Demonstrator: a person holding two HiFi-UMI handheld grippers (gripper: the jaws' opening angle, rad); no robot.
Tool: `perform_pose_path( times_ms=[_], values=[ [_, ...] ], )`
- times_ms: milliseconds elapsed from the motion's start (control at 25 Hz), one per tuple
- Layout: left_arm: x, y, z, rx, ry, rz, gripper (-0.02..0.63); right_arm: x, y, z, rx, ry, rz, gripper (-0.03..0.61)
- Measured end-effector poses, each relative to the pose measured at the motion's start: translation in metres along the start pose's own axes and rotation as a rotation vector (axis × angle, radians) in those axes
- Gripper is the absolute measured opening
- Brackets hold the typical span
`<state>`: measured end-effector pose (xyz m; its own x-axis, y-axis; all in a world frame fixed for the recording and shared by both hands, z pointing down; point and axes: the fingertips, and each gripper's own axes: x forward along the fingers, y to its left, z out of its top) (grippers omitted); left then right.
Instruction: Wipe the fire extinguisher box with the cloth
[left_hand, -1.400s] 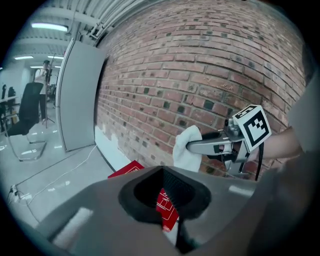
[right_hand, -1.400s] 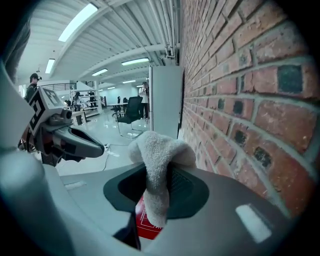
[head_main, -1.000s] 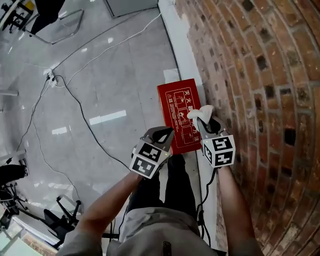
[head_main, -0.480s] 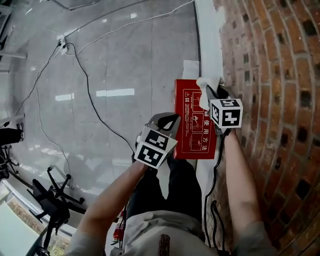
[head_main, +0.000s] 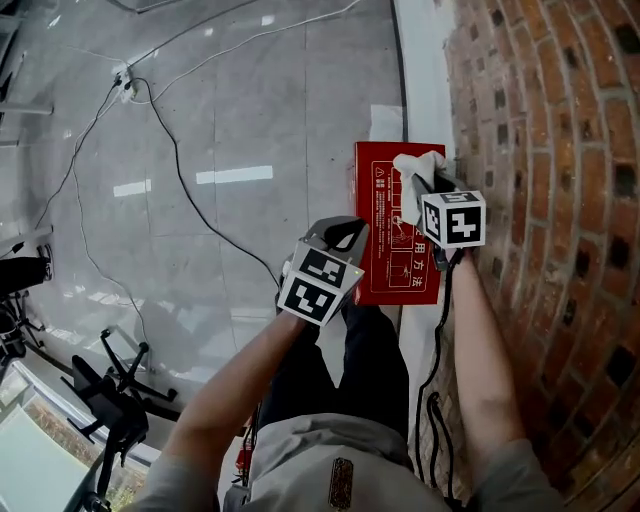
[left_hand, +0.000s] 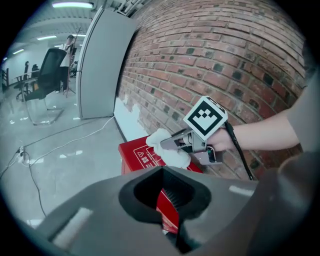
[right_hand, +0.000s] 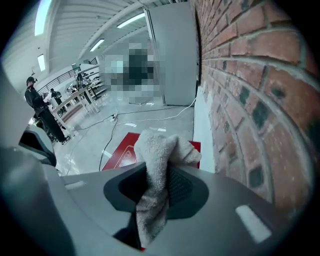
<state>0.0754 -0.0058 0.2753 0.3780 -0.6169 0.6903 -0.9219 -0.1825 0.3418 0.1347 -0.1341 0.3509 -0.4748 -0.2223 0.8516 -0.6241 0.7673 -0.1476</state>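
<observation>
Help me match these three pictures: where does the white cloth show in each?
Head view: cloth right of centre, over the far end of the red box, by the brick wall.
Left gripper view: cloth at centre, held by the right gripper over the box.
Right gripper view: cloth at centre, clamped in that gripper.
Shared landmark: the red box, in all three.

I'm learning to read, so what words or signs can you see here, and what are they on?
"用方法": white characters on the red fire extinguisher box; the rest of that line hides under the right tool and its cloth.
Warning triangle: a sign at the box's corner.
Other box print: too small to read.
Cube markers: patterns only, no words.
</observation>
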Motion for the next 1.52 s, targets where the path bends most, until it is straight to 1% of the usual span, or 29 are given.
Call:
perform_pose_path(
  times_ms=[200, 560, 720, 840, 960, 1040, 1280, 1520],
  values=[
    [0.006, -0.034, -0.023, 0.035, 0.043, -0.077, 0.000, -0.035, 0.027, -0.065, 0.025, -0.002, -0.004, 0.117],
    [0.012, -0.083, -0.078, 0.107, 0.167, -0.183, 0.000, -0.095, 0.066, -0.183, 0.129, 0.043, -0.003, 0.117],
    [0.012, -0.095, -0.091, 0.131, 0.199, -0.218, 0.000, -0.107, 0.076, -0.215, 0.176, 0.077, -0.011, 0.117],
    [0.008, -0.099, -0.086, 0.137, 0.198, -0.233, 0.000, -0.115, 0.082, -0.223, 0.203, 0.110, -0.004, 0.116],
    [0.006, -0.088, -0.079, 0.137, 0.187, -0.217, 0.000, -0.117, 0.086, -0.211, 0.174, 0.097, 0.004, 0.115],
    [0.006, -0.072, -0.071, 0.126, 0.168, -0.194, 0.000, -0.112, 0.087, -0.191, 0.156, 0.069, 0.011, 0.115],
    [-0.001, -0.018, -0.038, 0.087, 0.106, -0.097, 0.000, -0.082, 0.087, -0.100, 0.069, -0.029, 0.037, 0.115],
    [-0.007, 0.029, -0.002, 0.026, 0.016, -0.010, 0.000, -0.023, 0.072, -0.008, 0.013, -0.071, 0.044, 0.117]
  ],
)
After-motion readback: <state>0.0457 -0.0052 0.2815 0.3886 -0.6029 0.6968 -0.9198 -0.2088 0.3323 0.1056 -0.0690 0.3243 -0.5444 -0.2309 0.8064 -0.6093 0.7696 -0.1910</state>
